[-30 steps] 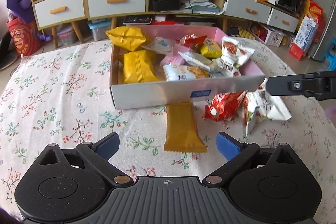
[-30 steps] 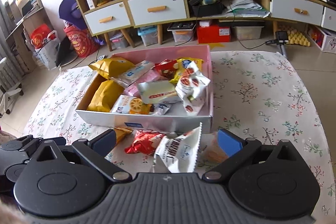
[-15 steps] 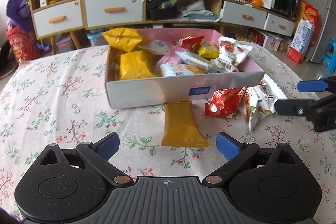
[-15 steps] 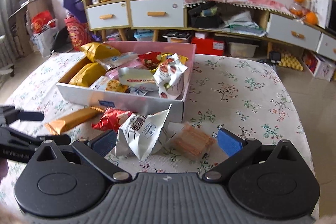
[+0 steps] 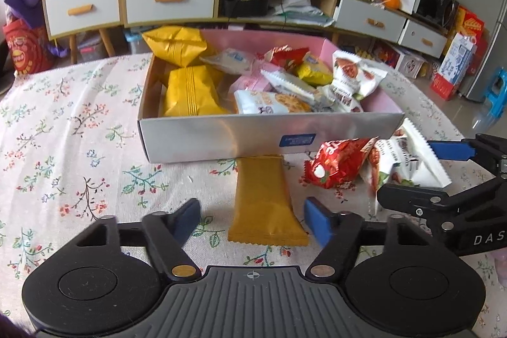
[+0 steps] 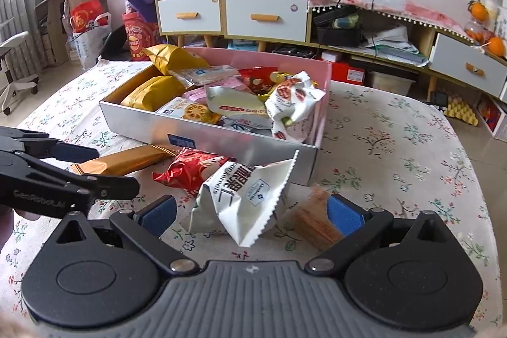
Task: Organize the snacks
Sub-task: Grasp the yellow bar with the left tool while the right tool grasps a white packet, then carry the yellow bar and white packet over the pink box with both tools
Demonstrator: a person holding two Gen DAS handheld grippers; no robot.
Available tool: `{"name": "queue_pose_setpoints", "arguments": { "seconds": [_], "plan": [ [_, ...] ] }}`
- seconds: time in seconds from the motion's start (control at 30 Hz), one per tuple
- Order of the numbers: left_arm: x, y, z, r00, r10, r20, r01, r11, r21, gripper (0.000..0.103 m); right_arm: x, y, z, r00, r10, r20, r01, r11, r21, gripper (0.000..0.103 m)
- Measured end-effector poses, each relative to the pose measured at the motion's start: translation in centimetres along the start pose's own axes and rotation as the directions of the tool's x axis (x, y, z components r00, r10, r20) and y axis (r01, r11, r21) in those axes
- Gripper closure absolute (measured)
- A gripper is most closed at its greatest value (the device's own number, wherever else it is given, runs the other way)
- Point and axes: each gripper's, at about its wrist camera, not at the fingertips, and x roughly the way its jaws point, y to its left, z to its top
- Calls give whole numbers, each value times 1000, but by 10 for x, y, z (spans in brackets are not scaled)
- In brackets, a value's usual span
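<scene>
Two low wrist views, close over tablecloth (image 5: 79,122), both facing snack box (image 6: 221,144)

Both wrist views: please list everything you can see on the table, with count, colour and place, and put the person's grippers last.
Flowered tablecloth: one, pale with small sprigs, covers the table.
Shallow cardboard box: one, silver-grey outside, pink inside, table centre.
Snack packets in the box: many; two yellow pouches at its left, white, red and yellow ones to the right.
Long orange-brown wrapper: one, on the cloth, its far end at the box front.
Red crinkled packet: one, on the cloth before the box.
White zigzag-edged packet: one, beside the red one.
Brown clear-wrapped snack: one, blurred, by the right gripper's right finger.
Left gripper: open, around the orange-brown wrapper's near end.
Right gripper: open, around the white packet.
</scene>
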Motion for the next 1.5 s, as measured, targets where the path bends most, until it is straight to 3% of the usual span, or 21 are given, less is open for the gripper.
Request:
{"name": "queue_pose_setpoints", "arguments": {
  "seconds": [0.23,0.33,0.4,0.5,0.67,1.13,1.17,1.27,1.5],
  "plan": [
    [4,-3,5,1000,10,-17,-10,1000,11,64,8,2,2,1000,1,5,-1,1000,17,12],
    [5,-5,7,1000,18,-21,-18,1000,10,65,9,5,3,1000,-2,12,1,1000,8,17],
    [5,-5,7,1000,22,-21,-22,1000,11,65,11,7,4,1000,7,1,-7,1000,8,29],
    [4,-6,7,1000,24,-20,-24,1000,15,66,14,8,4,1000,2,-20,-2,1000,8,38],
    [1,-6,7,999,22,-23,-22,1000,20,67,10,5,6,1000,10,-15,-10,1000,28,49],
    [-19,-9,8,1000,-16,-18,16,1000,8,68,-2,5,9,999,38,-28,-37,999,30,51],
    [-21,-10,8,1000,-17,-16,17,1000,11,70,-5,5,10,999,41,-26,-40,999,33,51],
    [-26,-9,7,999,-27,-25,28,1000,13,95,-10,5,12,999,48,-15,-47,998,35,51],
    [-32,-5,2,999,-15,-31,16,999,46,96,-16,4,17,999,33,-9,-33,999,40,51]
  ]
}}
